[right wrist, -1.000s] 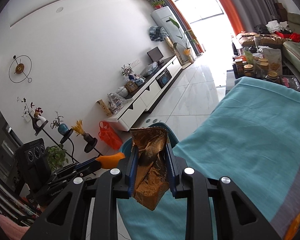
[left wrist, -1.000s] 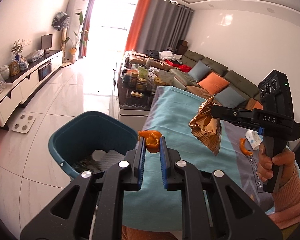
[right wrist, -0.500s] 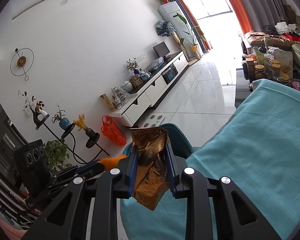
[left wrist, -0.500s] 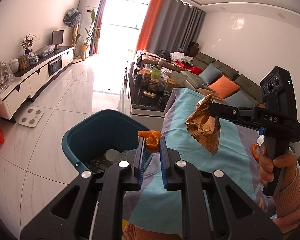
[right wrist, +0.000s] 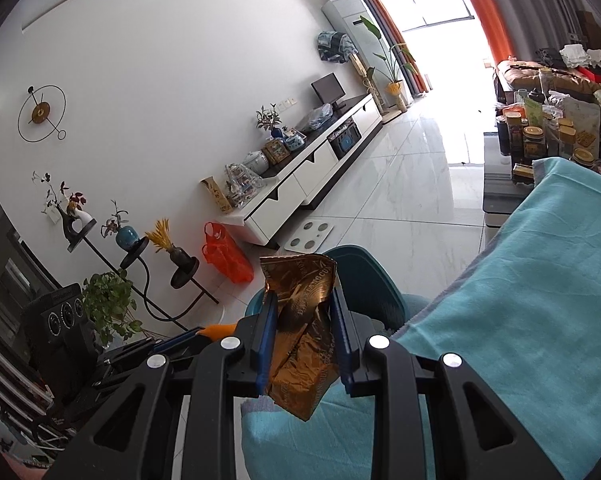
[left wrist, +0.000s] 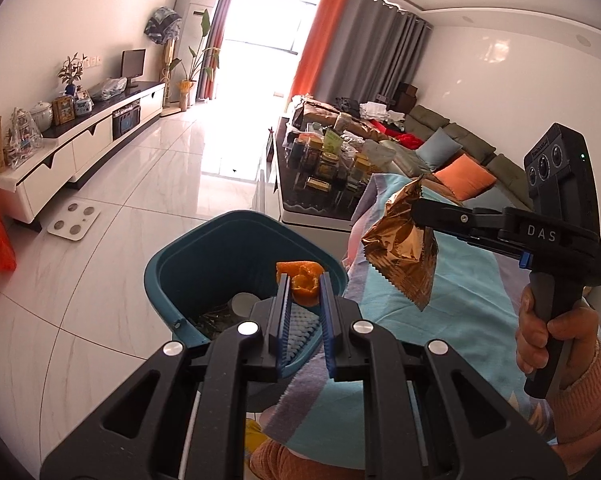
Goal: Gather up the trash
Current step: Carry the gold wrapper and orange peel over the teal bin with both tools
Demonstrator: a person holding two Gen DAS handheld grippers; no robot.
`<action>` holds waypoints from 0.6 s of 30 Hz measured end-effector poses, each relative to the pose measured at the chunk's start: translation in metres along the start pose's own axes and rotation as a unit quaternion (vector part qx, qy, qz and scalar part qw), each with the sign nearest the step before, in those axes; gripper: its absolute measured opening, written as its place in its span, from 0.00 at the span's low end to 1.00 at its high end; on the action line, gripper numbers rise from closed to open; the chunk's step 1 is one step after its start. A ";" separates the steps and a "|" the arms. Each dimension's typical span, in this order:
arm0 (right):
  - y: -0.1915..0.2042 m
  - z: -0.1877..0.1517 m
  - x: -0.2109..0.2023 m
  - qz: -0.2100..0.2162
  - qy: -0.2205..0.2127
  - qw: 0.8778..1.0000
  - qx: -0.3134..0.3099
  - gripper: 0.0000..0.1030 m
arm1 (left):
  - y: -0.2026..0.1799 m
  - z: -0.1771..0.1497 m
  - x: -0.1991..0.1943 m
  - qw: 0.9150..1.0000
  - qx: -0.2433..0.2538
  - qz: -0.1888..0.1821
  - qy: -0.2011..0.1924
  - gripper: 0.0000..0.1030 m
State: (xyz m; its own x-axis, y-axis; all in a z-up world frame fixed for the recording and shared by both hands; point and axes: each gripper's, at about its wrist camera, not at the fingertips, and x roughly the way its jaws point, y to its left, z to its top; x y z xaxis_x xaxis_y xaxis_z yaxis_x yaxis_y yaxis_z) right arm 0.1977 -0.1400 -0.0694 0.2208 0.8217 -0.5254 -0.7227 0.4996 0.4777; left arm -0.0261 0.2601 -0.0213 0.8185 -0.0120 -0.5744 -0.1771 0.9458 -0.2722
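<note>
- Left hand-held gripper (left wrist: pixel 303 280) pinches an orange peel (left wrist: pixel 300 282) above the teal bin (left wrist: pixel 188 258), near its 3 o'clock rim.
- Right hand-held gripper (right wrist: pixel 303 312) clamps a bronze foil wrapper (right wrist: pixel 300 320), over the blue-covered tabletop (right wrist: pixel 540 280) beside the bin.
- Best release each only once centred over the opening.

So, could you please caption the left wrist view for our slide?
Left gripper holds orange peel over the teal bin; right gripper grips a gold wrapper.

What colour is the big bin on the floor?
The bin is dark teal blue, inside and out. It shows best in the left wrist view.
</note>
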 end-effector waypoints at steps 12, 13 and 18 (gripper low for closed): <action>0.002 0.001 0.022 0.001 0.014 1.000 0.000 0.24 | 0.006 0.000 0.011 1.000 -0.009 0.013 0.005 0.14; 0.001 0.001 0.024 0.000 0.015 1.000 0.000 0.24 | 0.007 0.000 0.011 1.000 -0.009 0.014 0.006 0.14; 0.000 0.001 0.030 -0.003 0.019 1.000 0.000 0.24 | 0.005 -0.001 0.014 1.000 -0.008 0.020 0.009 0.14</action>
State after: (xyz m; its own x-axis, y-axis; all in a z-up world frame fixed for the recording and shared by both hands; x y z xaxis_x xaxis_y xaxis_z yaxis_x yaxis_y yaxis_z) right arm 0.2049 -0.1149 -0.0839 0.1998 0.8078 -0.5545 -0.7211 0.5044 0.4750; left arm -0.0162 0.2642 -0.0316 0.8009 0.0202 -0.5984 -0.2191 0.9400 -0.2615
